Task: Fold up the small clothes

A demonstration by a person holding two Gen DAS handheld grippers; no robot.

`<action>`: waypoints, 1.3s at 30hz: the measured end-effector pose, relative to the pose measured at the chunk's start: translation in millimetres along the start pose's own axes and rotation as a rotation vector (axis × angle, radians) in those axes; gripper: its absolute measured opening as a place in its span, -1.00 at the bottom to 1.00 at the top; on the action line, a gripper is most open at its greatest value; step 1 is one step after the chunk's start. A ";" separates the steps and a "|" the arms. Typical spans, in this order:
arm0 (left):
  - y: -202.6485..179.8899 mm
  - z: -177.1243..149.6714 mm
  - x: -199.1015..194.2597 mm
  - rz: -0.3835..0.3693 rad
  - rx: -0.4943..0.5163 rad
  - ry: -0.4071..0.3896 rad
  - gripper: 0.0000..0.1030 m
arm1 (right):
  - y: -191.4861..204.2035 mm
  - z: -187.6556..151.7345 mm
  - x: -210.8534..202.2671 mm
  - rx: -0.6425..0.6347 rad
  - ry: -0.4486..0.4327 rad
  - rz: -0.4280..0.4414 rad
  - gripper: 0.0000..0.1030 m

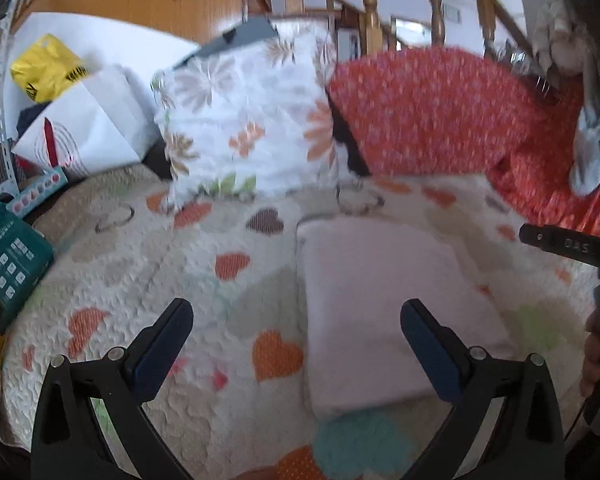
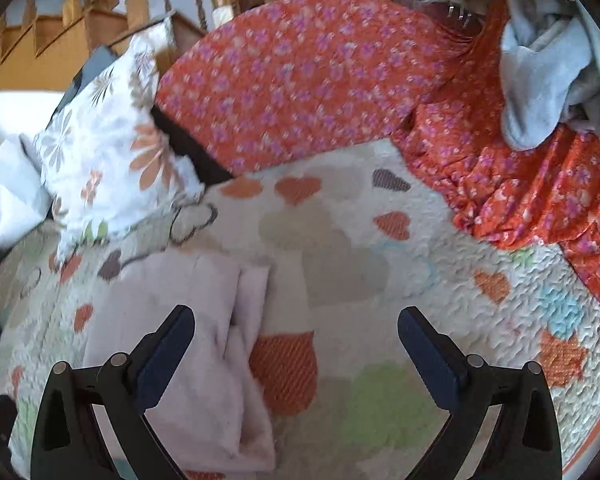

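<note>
A pale pink folded garment lies flat on the heart-patterned quilt, folded into a rectangle. My left gripper is open and empty, above the garment's left edge. In the right wrist view the same garment lies at lower left, with folded layers showing along its right side. My right gripper is open and empty, over the quilt just right of the garment. The right gripper's body shows at the right edge of the left wrist view.
A floral pillow and an orange flowered cushion stand at the back. An orange flowered cloth and a pile of grey-white clothes lie at the right. White bags, a yellow bag and a green box sit at the left.
</note>
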State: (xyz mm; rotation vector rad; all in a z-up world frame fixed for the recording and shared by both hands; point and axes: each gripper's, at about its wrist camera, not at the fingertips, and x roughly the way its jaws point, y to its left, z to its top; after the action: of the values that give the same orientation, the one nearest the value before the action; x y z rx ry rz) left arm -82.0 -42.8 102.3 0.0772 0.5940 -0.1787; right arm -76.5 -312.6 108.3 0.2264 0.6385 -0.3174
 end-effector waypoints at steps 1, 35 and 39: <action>-0.3 -3.3 6.8 0.006 0.004 0.027 1.00 | 4.3 -4.8 1.8 -0.024 0.006 0.003 1.00; 11.0 -28.2 62.5 0.030 -0.057 0.289 1.00 | 20.7 -46.8 65.4 -0.141 0.336 -0.001 0.12; 10.3 -31.0 64.7 0.054 -0.045 0.304 1.00 | 21.1 -44.6 59.6 -0.146 0.310 -0.004 0.20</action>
State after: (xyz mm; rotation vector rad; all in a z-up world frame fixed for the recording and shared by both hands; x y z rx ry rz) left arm -44.4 -38.3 40.5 0.0774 0.8979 -0.1014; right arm -48.1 -292.6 39.2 0.1347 0.9649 -0.2397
